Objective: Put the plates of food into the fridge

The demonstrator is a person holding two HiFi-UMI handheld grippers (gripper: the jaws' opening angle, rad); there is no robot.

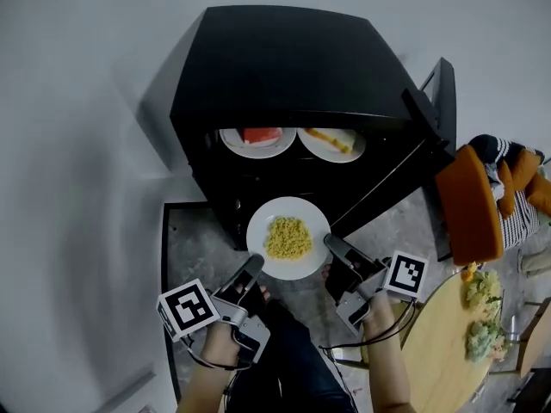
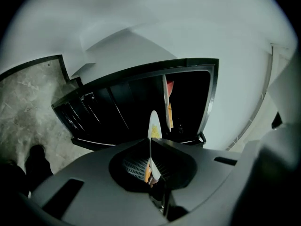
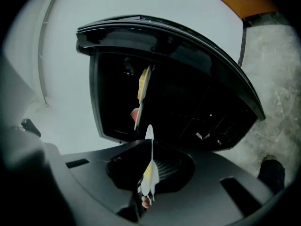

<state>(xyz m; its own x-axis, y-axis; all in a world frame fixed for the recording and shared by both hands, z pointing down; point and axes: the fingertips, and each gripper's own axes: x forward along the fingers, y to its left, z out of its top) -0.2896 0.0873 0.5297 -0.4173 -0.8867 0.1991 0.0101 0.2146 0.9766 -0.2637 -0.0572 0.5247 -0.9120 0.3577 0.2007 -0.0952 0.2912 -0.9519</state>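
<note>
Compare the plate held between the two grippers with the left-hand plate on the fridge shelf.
The held plate carries yellow food; the shelf plate carries red food. The held plate is outside the fridge, clamped by the left gripper and right gripper at opposite rims; the shelf plate rests inside, partly hidden. Both are white and round.

The fridge [image 1: 293,58] has a smooth black shell with a dull sheen, glossier along its top edge. Before it, the plate [image 1: 258,231] looks like white glazed ceramic. The left gripper [image 1: 252,268] and right gripper [image 1: 334,246] look like matt grey plastic with ribbed pads. Beneath the fridge the floor [image 1: 194,256] is mottled grey and stone-like; right of it is a table [image 1: 439,351] of pale smooth wood
</note>
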